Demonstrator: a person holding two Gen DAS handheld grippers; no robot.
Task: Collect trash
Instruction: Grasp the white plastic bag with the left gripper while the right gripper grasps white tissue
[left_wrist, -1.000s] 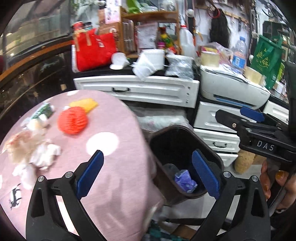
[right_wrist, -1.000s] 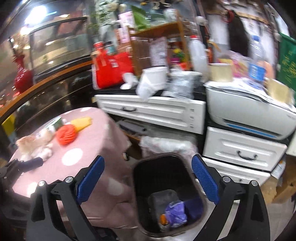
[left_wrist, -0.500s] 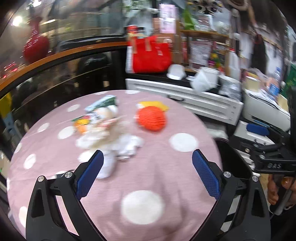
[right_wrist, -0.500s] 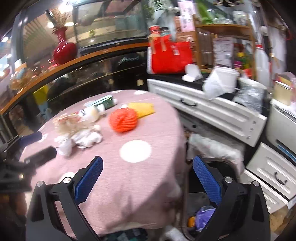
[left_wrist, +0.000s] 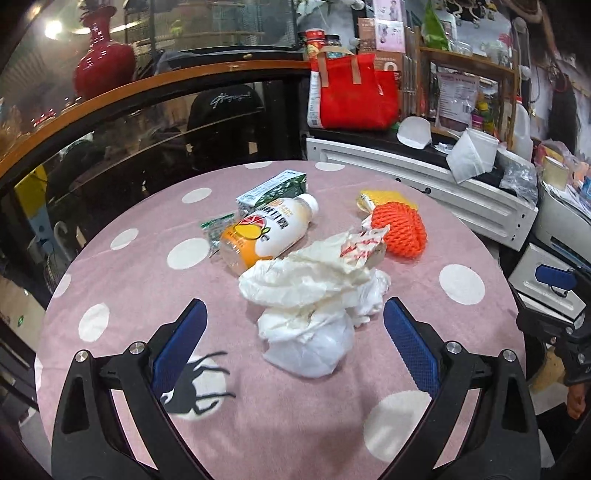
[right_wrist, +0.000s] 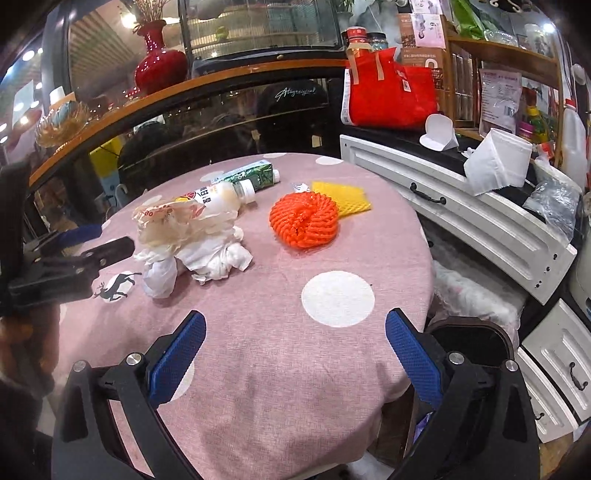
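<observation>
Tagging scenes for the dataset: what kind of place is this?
Probably a small shop or its back room, not a home: a curved glass display counter, a cluttered goods shelf, and a polka-dot table strewn with trash.

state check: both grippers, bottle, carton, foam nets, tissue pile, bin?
left gripper: open, empty, pointed at the tissue pile.
right gripper: open, empty.
drink bottle: lying on its side, capped.
green carton: lying flat behind the bottle.
orange foam net: bunched up, overlapping the yellow foam net.
tissue pile: crumpled, on the table.
trash bin: open, beside the table.
</observation>
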